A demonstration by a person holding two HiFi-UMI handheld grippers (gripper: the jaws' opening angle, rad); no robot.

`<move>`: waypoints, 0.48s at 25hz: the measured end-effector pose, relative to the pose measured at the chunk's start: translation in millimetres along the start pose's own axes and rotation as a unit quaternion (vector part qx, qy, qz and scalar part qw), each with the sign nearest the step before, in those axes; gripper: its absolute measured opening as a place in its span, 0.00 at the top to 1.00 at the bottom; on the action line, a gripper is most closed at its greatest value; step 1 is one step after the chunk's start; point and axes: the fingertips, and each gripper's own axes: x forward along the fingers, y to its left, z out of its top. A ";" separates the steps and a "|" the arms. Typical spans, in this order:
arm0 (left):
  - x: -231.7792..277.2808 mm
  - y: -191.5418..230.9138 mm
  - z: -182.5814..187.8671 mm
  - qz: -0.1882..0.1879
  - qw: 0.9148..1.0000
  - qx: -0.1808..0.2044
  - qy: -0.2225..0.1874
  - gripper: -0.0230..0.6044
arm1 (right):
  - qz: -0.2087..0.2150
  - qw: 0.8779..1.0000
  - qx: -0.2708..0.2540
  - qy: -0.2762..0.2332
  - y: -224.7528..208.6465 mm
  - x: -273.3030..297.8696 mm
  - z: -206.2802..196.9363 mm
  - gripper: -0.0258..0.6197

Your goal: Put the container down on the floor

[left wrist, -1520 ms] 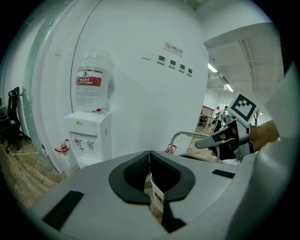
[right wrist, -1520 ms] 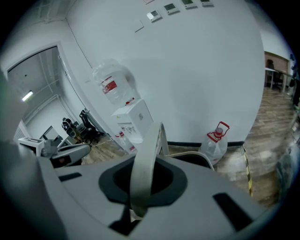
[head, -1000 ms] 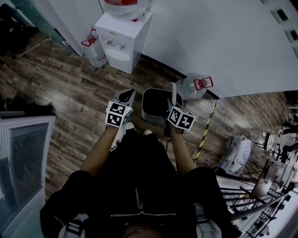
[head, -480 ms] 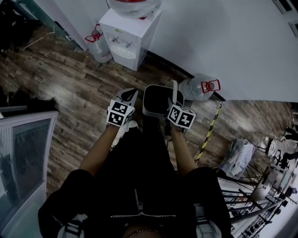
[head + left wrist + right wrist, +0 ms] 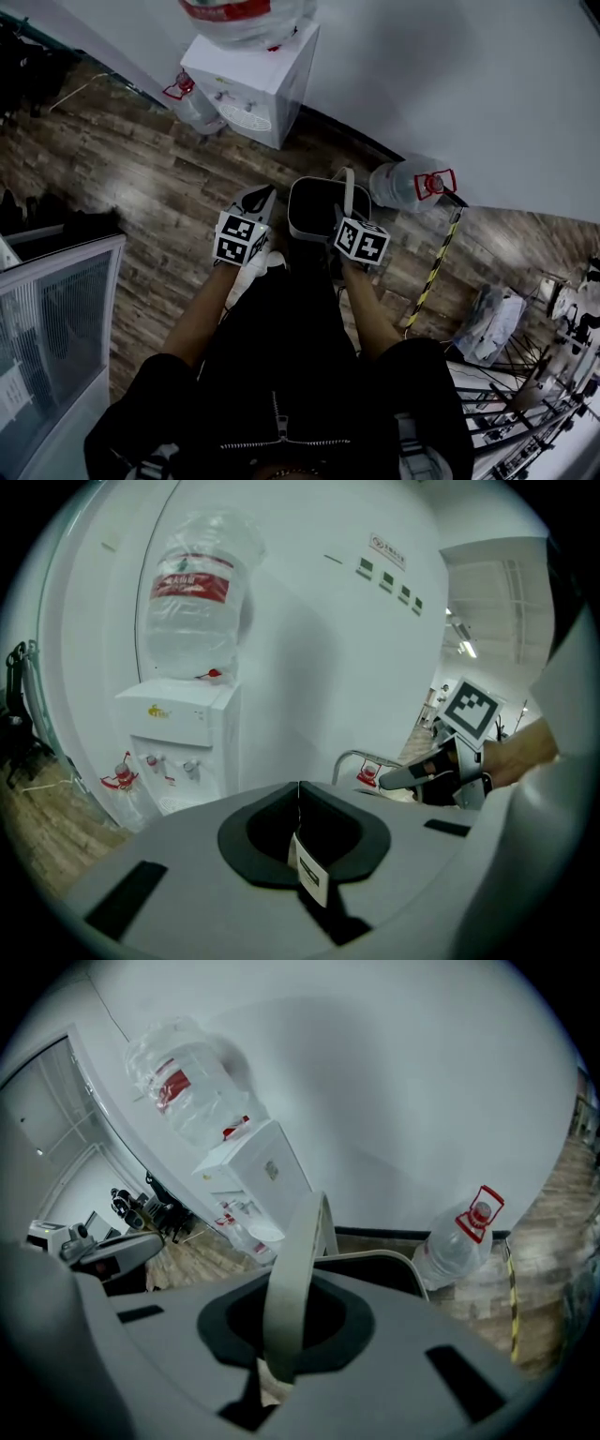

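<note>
The container (image 5: 314, 208) is a pale bin with a dark inside and a flat band handle (image 5: 348, 190) standing up at its right rim. It sits low in front of the person's legs, over the wood floor; whether it touches the floor I cannot tell. My right gripper (image 5: 345, 217) is shut on that handle (image 5: 298, 1269), which runs up from between the jaws, with the container's rim (image 5: 394, 1258) just beyond. My left gripper (image 5: 260, 199) hovers left of the container, apart from it, jaws shut on nothing. It sees my right gripper (image 5: 412, 775).
A white water dispenser (image 5: 251, 82) with a bottle on top stands against the wall ahead. One water bottle lies on the floor to the right (image 5: 412, 185), another stands left of the dispenser (image 5: 192, 108). A yellow-black striped strip (image 5: 433, 267) runs at right, a glass panel (image 5: 47, 319) at left.
The head view has drifted, so the dispenser and floor bottle sit slightly differently. Both grippers and the container keep their places relative to each other; the grip on the handle is unchanged.
</note>
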 end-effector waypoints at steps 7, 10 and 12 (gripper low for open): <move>50.5 13.9 11.0 -0.011 1.000 0.001 0.017 0.94 | 0.000 0.999 0.015 0.031 -22.0 44.9 18.8 0.92; 71.6 23.7 16.3 -0.011 1.000 0.001 0.020 0.94 | -0.001 0.999 0.014 0.037 -29.5 64.1 27.3 0.92; 86.4 29.5 16.8 -0.012 1.000 -0.001 0.023 0.94 | -0.001 0.999 0.017 0.039 -33.8 77.2 32.3 0.92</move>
